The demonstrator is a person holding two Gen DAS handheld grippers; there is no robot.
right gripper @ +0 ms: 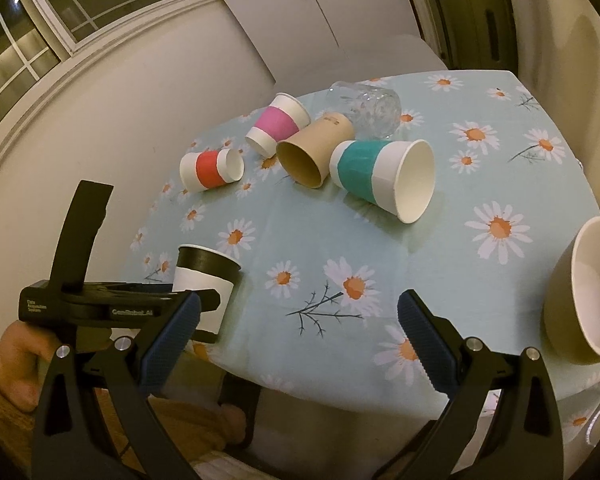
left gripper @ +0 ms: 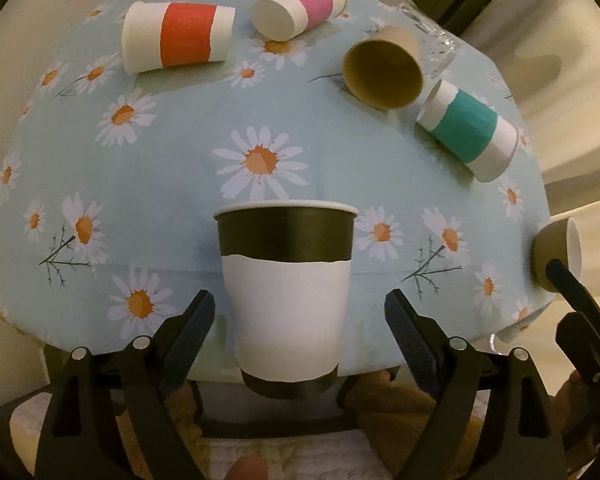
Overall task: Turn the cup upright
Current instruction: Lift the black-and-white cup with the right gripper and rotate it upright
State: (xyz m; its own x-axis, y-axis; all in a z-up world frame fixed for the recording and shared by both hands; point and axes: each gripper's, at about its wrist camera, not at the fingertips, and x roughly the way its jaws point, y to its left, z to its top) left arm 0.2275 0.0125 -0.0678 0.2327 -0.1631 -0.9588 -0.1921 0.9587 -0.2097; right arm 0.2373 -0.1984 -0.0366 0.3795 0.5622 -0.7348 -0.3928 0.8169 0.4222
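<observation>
Daisy-printed blue tablecloth (left gripper: 148, 200): upright black-banded white paper cup (left gripper: 286, 292) near edge, between spread left gripper (left gripper: 300, 320), untouched. Right gripper (right gripper: 298, 320) spread too, empty, beside tipped beige bowl (right gripper: 580, 292).

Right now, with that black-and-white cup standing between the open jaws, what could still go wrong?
1. The black-and-white cup stands close to the near edge of the table; a bump from the open left gripper might knock it off.
2. The teal cup and brown cup lie touching, so lifting one may roll the other.
3. The bowl lies tipped near the right edge, beside the right gripper, and could be nudged.
</observation>
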